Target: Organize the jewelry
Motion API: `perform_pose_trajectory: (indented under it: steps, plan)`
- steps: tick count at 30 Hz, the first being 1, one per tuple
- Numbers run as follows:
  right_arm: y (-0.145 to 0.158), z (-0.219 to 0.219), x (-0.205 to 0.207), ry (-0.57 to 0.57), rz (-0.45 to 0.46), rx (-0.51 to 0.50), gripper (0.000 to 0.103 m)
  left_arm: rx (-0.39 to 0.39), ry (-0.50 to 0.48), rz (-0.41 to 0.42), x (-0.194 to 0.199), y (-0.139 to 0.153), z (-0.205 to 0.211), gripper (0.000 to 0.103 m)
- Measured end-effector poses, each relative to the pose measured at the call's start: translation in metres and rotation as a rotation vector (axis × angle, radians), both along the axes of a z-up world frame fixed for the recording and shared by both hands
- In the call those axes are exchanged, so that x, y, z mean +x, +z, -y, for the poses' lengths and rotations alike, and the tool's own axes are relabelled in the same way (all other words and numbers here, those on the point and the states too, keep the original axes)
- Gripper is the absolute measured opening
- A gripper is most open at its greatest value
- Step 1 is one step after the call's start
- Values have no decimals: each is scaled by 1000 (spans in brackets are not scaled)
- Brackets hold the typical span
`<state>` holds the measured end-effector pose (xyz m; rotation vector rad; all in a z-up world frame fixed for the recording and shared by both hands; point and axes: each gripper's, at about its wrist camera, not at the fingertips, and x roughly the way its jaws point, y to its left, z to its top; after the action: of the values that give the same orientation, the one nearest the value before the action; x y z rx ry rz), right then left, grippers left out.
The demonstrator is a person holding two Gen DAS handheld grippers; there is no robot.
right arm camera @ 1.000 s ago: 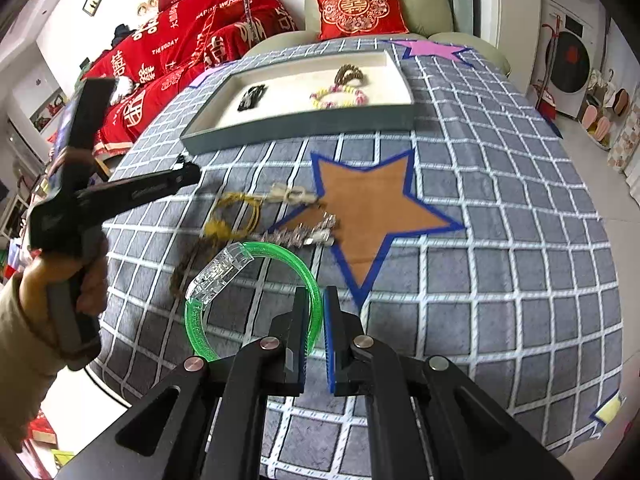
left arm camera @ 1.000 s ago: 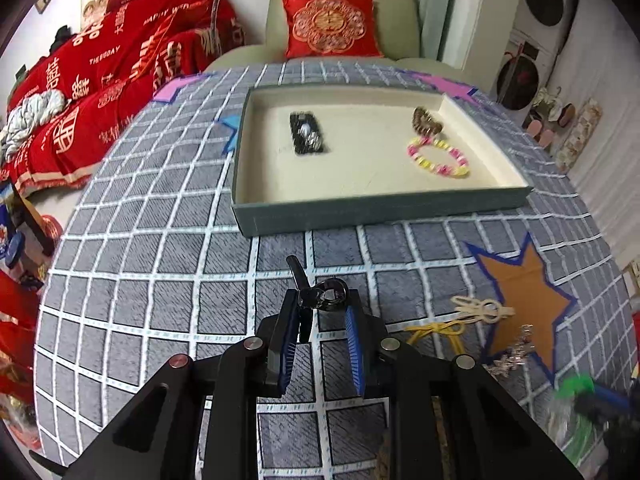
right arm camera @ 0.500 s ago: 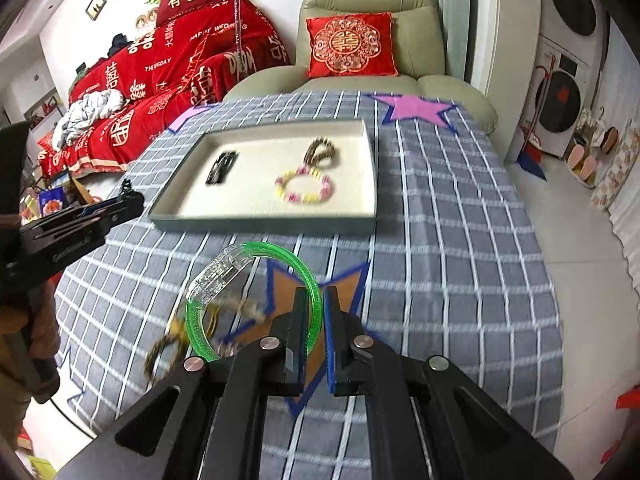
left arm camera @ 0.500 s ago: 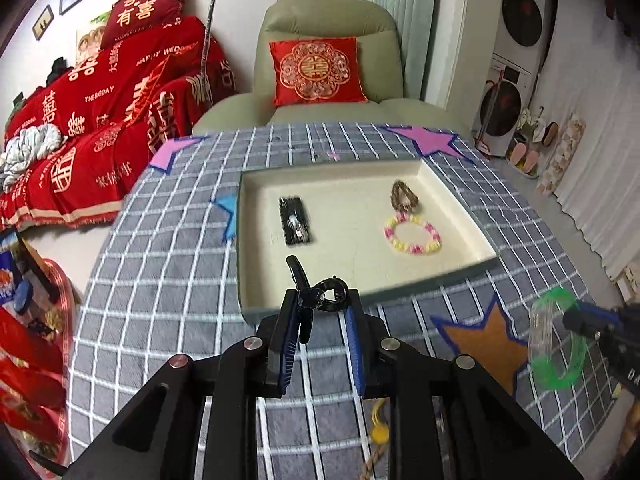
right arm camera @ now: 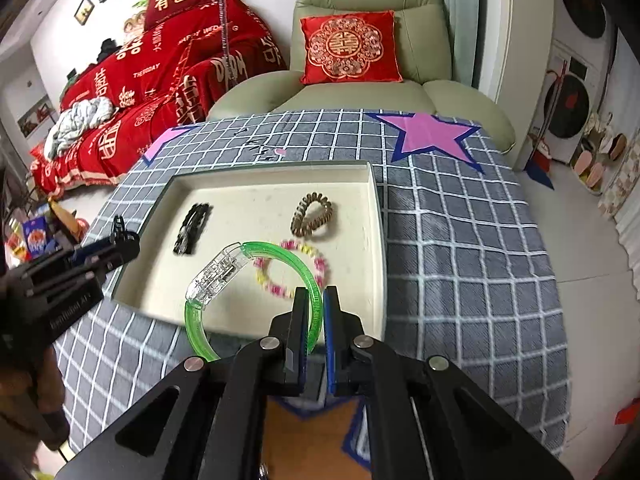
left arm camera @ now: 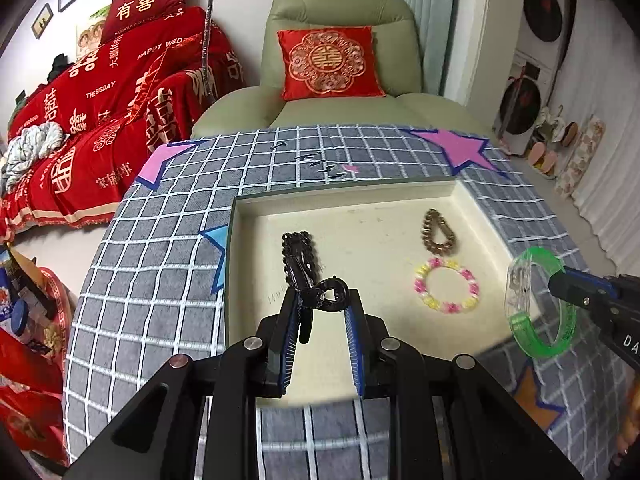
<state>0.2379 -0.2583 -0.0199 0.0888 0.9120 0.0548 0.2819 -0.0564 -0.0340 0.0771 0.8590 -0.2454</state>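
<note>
Over the tray [left arm camera: 476, 200], the left gripper [left arm camera: 322, 306] clamps a black hair clip [left arm camera: 326, 294]; the right gripper [right arm camera: 318, 304] pinches a green bangle [right arm camera: 256, 272].

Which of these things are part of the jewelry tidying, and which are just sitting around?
Job: tray, green bangle, black clip, black hair clip, beaded bracelet, coil tie.
Lying about: red cushion, armchair, red blankets.

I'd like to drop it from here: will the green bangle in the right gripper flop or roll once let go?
The green bangle keeps its round shape though pinched at one spot, so probably rigid. Being a hoop, it may roll or bounce in the tray.
</note>
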Motion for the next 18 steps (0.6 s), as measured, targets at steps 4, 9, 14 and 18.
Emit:
perform_pose_trajectory:
  steps: [4, 9, 14, 18]
  plan:
    - [-17, 0, 28, -20, -25, 5, 8, 17, 3, -22, 17, -14, 6, 31]
    - [-40, 3, 49, -46, -67, 21, 8, 47, 8, -49, 32, -32, 12, 31]
    - [-57, 0, 61, -49, -89, 10, 8, 61, 9, -76, 39, -47, 15, 31]
    - [-65, 0, 66, -57, -100, 7, 8, 77, 12, -85, 42, -54, 18, 31]
